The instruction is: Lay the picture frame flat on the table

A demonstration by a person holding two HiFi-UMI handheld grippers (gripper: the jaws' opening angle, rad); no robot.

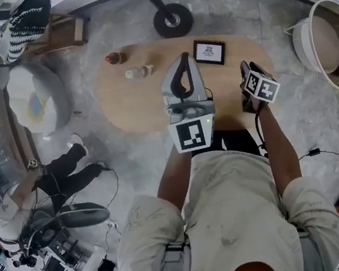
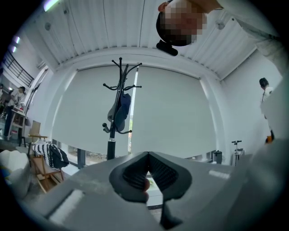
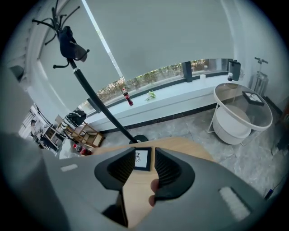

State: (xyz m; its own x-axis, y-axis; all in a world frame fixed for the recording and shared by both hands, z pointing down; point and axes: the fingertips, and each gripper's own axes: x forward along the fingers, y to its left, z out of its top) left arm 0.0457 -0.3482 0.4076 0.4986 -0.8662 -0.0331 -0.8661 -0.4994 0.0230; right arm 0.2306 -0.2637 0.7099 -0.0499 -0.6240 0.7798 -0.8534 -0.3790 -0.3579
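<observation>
A black picture frame (image 1: 209, 52) with a white print stands propped near the far edge of the oval wooden table (image 1: 126, 106). In the right gripper view the picture frame (image 3: 142, 159) shows face-on between the two pads. My right gripper (image 3: 143, 152) is open, level with the table and well short of the frame, with nothing in it. From above, the right gripper (image 1: 244, 69) sits over the table's right end. My left gripper (image 1: 183, 57) is raised above the table middle; in its own view the left gripper (image 2: 148, 155) is aimed at a coat rack, its jaws together on nothing.
A small red-capped bottle (image 1: 114, 58) and a clear bottle on its side (image 1: 139, 72) lie on the table's left part. The coat rack base (image 1: 173, 20) stands just beyond the table. A round white side table (image 1: 324, 43) is at right, a white chair (image 1: 33, 99) at left.
</observation>
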